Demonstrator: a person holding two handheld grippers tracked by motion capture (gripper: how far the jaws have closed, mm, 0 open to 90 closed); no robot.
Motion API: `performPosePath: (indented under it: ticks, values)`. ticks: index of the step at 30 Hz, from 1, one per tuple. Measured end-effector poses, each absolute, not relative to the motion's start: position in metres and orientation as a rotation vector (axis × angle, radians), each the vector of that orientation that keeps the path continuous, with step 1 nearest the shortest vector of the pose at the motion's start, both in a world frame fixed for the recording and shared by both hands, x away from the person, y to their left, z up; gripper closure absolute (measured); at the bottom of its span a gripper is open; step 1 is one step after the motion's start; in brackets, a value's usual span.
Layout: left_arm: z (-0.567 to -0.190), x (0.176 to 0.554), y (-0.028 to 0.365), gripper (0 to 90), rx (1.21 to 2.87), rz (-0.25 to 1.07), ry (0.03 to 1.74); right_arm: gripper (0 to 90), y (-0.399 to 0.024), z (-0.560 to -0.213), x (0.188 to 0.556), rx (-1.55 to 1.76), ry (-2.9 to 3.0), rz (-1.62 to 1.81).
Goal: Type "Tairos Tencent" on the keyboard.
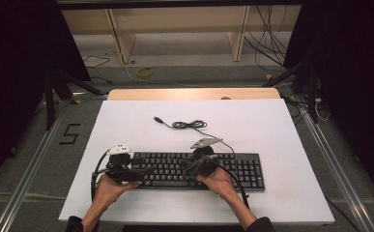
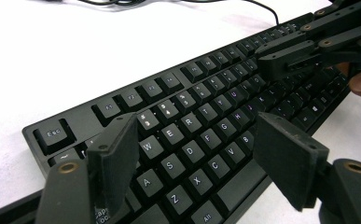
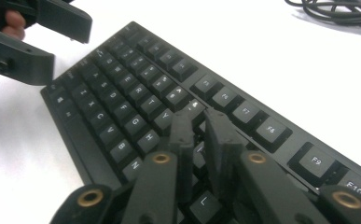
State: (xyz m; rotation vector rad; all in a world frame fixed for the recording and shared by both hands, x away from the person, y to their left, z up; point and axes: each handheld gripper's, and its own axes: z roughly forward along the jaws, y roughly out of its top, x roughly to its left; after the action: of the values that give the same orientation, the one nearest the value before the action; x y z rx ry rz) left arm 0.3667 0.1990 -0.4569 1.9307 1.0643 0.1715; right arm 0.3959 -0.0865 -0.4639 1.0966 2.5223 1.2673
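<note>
So here's where I'm at: the keyboard [image 1: 199, 169] sits on the near half of the white table [image 1: 271, 125], long axis running left to right, with its cable [image 1: 189, 124] bunched up on the far side.

My right gripper [image 1: 189, 170] is over the middle of the board, tips down right among the letter keys. In the right gripper view the jaws [image 3: 200, 122] are almost together, just a narrow gap, nothing clamped between them, and the tips look like they're on or just above a key around the Y/U area. I honestly can't tell if they're touching.

My left gripper [image 1: 143, 172] hangs over the left end, jaws wide apart, holding nothing; in the left gripper view the A/S/D cluster [image 2: 169, 163] lies straight below and between them.

So the right hand is the one on the keys. The next press is a straight-down poke, I reckon, not a reach sideways.
</note>
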Motion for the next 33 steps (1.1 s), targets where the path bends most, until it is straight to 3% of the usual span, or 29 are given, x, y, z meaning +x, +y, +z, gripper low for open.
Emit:
performPosePath:
  ticks: [7, 14, 20, 33]
  values:
    - [-0.457, 0.368, 0.197, 31.1, 1.937, 0.169, 1.051, 70.9, -0.09, -0.46, 0.393, 1.09, 2.525, 1.303]
    - [-0.458, 0.37, 0.194, 33.8, 1.947, 0.156, 1.039, 53.7, -0.093, -0.457, 0.387, 1.084, 2.52, 1.34]
    - [-0.46, 0.372, 0.192, 35.0, 1.955, 0.143, 1.035, 47.3, -0.096, -0.454, 0.384, 1.071, 2.503, 1.367]
    - [-0.462, 0.378, 0.182, 49.9, 2.013, 0.139, 1.014, 41.1, -0.104, -0.451, 0.377, 1.056, 2.484, 1.401]
